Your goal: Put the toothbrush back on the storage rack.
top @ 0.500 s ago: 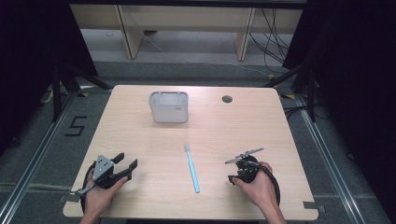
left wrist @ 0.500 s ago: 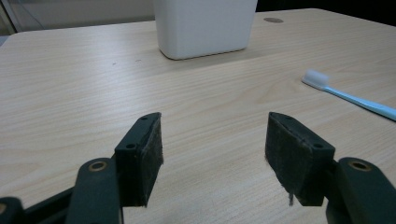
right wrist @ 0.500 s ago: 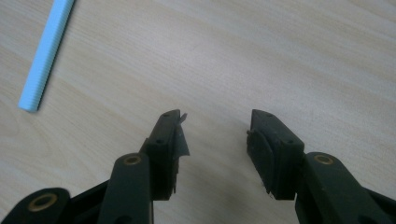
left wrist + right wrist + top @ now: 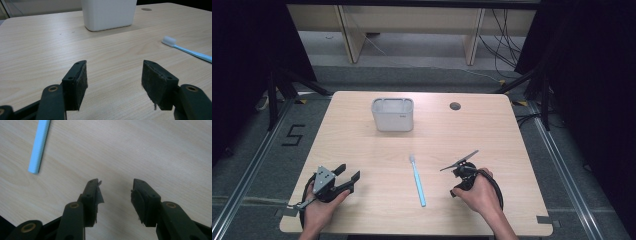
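- Nearest on the left, the left gripper (image 4: 348,178) rests on the table (image 4: 512,150), jaws spread and empty
- Centre: toothbrush (image 4: 417,180) lies flat, reachable; white container (image 4: 393,114) stands far behind
- Right gripper (image 4: 459,162) spread, seemingly readying to pick it

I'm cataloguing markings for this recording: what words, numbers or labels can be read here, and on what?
"5": black tape figure on the floor left of the table.
Small dark mark on the front of the white container: too small to read.
Nothing legible on the toothbrush.
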